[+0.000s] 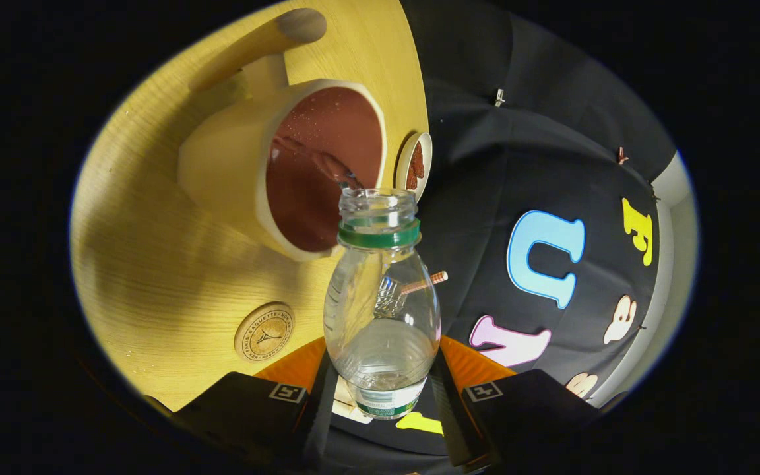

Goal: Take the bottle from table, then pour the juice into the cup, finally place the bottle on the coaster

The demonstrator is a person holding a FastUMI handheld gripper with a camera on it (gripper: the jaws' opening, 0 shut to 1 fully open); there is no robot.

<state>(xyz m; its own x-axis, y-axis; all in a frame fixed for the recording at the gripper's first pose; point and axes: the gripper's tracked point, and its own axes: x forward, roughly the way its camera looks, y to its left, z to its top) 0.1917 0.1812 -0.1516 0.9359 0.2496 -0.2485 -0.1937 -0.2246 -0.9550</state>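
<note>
Clamped on the clear bottle (pixel 381 310), claw (pixel 383 389) tilts it sideways, mouth over the cup (pixel 287 165).

A clear bottle (pixel 380 310) with a green neck ring, a cream cup (pixel 274 165) lined reddish-brown, a yellow wood-grain table (pixel 149 264).

The single fisheye camera rode on the tongs (pixel 380 396), looking forward along them, apparently rolled sideways, very near the clear plastic bottle (pixel 381 310), with the pale wooden counter (pixel 156 264) and cream cup (pixel 274 165) beyond.
</note>
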